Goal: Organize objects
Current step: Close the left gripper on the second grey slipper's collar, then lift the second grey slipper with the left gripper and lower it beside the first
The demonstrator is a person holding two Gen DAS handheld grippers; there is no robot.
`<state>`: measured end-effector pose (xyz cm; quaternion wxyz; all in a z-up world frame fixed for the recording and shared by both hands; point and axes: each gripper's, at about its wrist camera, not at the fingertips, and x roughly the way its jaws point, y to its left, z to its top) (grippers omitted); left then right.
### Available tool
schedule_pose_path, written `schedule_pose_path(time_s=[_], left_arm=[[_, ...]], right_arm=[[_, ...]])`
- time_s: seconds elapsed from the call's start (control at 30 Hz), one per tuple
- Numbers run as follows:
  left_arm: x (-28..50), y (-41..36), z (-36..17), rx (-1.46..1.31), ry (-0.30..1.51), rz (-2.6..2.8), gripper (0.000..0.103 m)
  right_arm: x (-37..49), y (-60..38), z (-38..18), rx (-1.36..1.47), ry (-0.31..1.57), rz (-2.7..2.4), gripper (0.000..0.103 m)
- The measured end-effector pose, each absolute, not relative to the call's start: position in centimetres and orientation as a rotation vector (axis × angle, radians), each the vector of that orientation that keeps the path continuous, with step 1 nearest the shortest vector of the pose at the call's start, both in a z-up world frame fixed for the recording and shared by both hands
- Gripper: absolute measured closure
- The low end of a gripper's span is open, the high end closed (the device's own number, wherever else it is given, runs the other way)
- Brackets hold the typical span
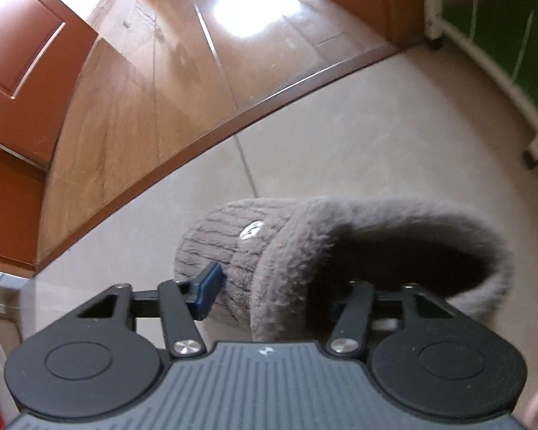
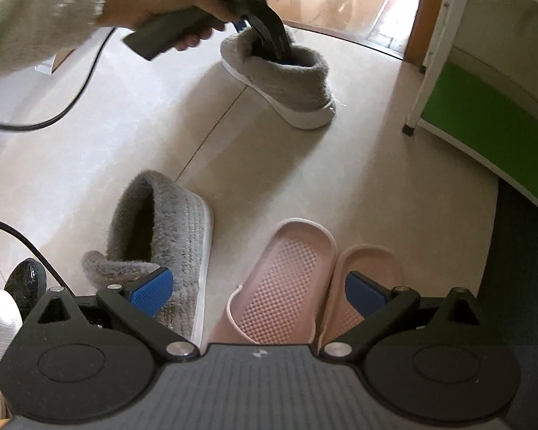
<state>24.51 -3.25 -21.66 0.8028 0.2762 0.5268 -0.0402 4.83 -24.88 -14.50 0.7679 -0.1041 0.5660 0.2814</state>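
A grey fuzzy slipper lies on the pale tile floor, its knit toe pointing away. My left gripper is shut on its side wall, with one blue pad outside on the knit and the other finger inside the opening. In the right wrist view this slipper sits tilted with its white sole showing, and the left gripper reaches into it. My right gripper stands open above a pair of pink slippers. A second grey slipper lies just left of them.
A white and green cabinet stands at the right on dark feet. A brown threshold strip separates the tile from glossy wooden flooring, with a brown door at the left. Black cables hang near the person's sleeve. A black shoe sits at lower left.
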Motion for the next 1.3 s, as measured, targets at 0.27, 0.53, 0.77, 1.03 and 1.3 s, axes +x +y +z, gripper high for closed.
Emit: schedule_pose_path(time_s=[0.27, 0.53, 0.77, 1.03, 1.3], left_arm=[[24.1, -1.2, -20.4, 0.562, 1.063, -0.059, 0.085], [21.6, 1.6, -17.4, 0.558, 0.996, -0.072, 0.086], [18.0, 5.3, -13.3, 0.566, 0.914, -0.118, 0.086], [11.9, 10.2, -9.8, 0.559, 0.893, -0.184, 0.086], [4.4, 12.0, -12.2, 0.668, 0.946, -0.296, 0.086]], right_arm=[[4.6, -24.0, -14.5, -0.223, 1.233, 0.645, 0.000], [4.2, -23.0, -14.6, -0.219, 1.245, 0.675, 0.000], [4.0, -21.1, -14.5, -0.216, 1.240, 0.689, 0.000], [3.0, -18.7, -14.1, -0.281, 1.187, 0.690, 0.000], [3.1, -17.7, -14.6, -0.299, 1.205, 0.735, 0.000]])
